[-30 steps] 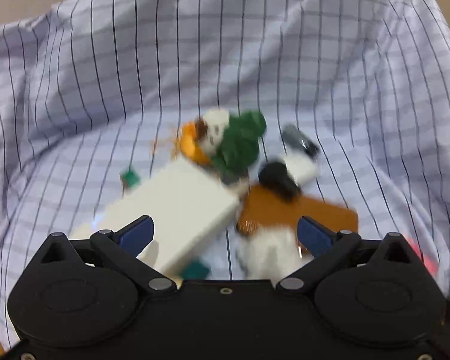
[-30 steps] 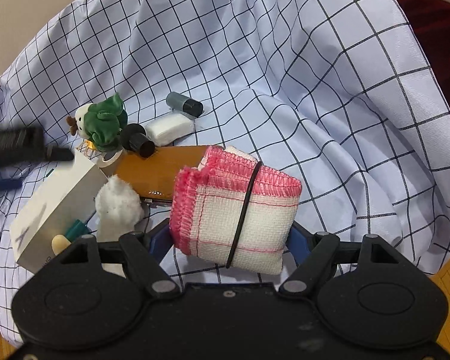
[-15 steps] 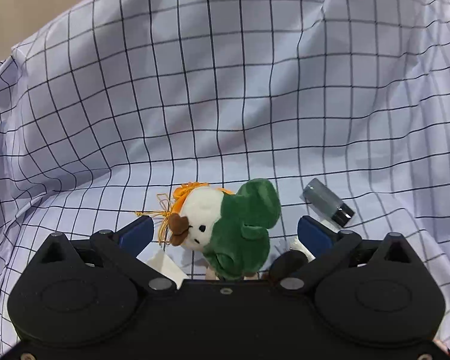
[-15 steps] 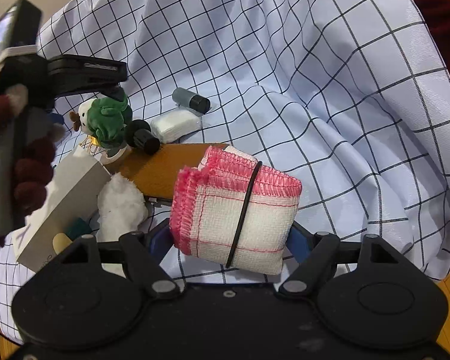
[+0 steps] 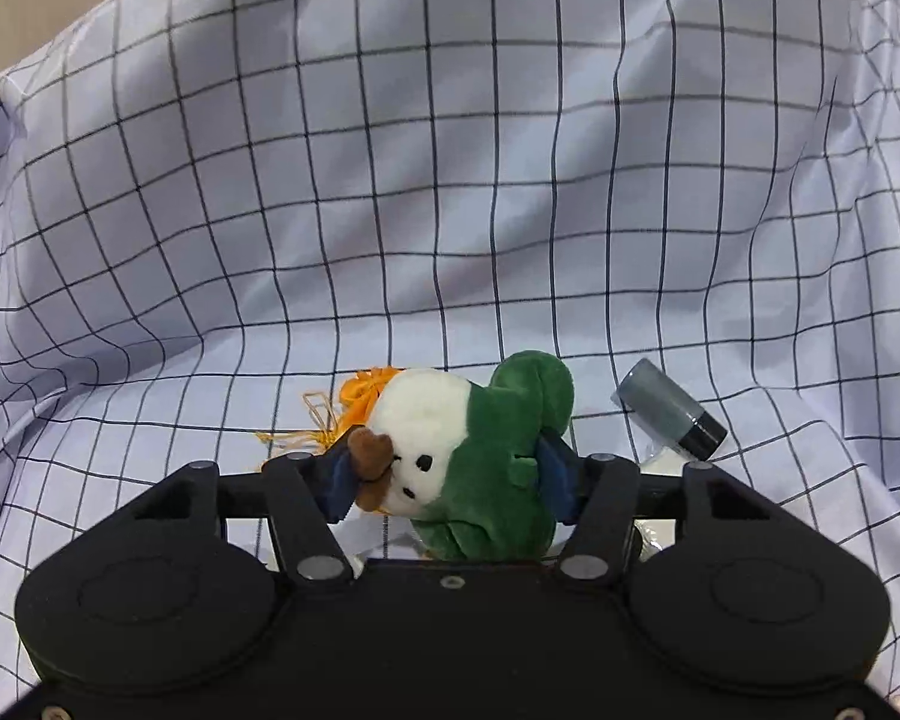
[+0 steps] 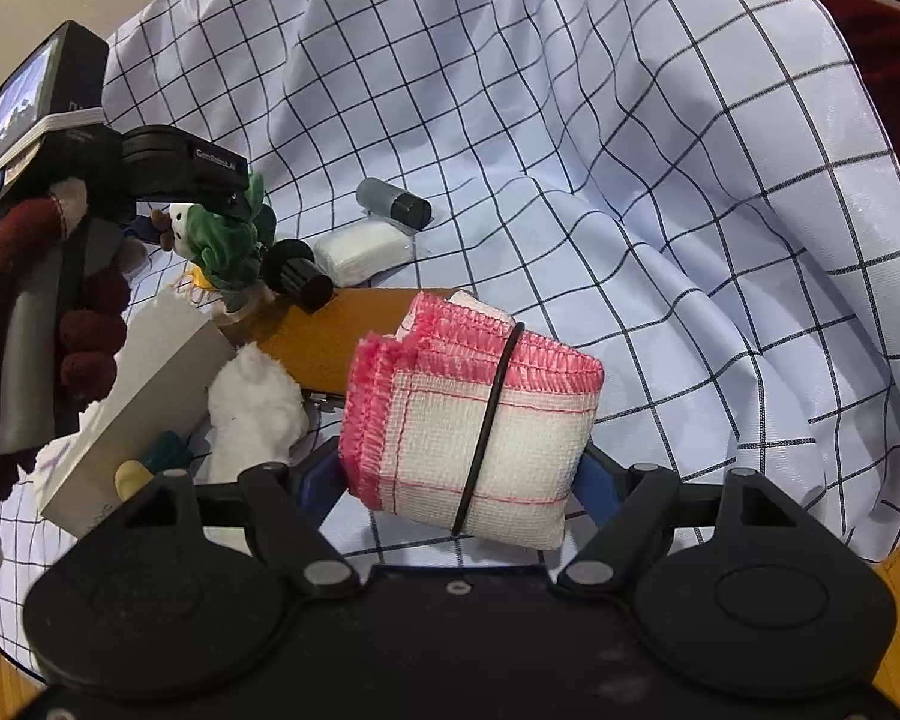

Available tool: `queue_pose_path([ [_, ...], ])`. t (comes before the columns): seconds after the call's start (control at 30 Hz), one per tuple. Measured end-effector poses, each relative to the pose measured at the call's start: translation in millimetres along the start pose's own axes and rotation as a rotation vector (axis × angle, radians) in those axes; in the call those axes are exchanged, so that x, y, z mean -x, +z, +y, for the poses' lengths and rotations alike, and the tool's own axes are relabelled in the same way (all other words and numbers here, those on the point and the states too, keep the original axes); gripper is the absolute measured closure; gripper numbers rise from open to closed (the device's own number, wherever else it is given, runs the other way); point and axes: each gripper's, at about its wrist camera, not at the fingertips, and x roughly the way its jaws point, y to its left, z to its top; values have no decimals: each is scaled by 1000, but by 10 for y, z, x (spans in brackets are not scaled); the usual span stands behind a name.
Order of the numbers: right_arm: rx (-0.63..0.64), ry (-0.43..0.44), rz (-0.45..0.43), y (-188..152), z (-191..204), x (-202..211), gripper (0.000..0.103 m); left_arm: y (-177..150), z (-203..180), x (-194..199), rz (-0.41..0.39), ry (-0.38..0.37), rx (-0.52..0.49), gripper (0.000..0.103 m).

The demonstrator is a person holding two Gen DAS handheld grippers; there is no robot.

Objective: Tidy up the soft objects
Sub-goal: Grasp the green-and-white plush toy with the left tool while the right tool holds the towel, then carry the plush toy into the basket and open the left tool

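Observation:
My left gripper (image 5: 444,474) is shut on a green and white plush duck (image 5: 480,450) with a brown beak; its blue pads press both sides of the toy. The duck also shows in the right wrist view (image 6: 222,234), under the left gripper body (image 6: 174,168). My right gripper (image 6: 456,480) is shut on a folded white cloth with pink edging (image 6: 468,414), bound by a black band, held above the checked sheet (image 6: 630,180). A white fluffy ball (image 6: 252,402) lies at lower left.
On the sheet lie a grey cylinder with black cap (image 5: 669,408), a white pad (image 6: 360,249), a black knob (image 6: 297,276), a brown flat case (image 6: 330,330), a white box (image 6: 132,402) and an orange tassel (image 5: 360,399).
The left gripper moved forward over the pile to the plush duck, then closed on it. The right gripper stayed still, holding the cloth.

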Motion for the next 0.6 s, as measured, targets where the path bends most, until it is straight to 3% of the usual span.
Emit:
queue_pose_path([
  [0.3,26,12,-44,-28,142,275,26,-93,186,680,-53,-70,40,48],
  [0.6,77,38,-88,-207,296,694,26,-537,395,1638,-91,-96,62,47],
])
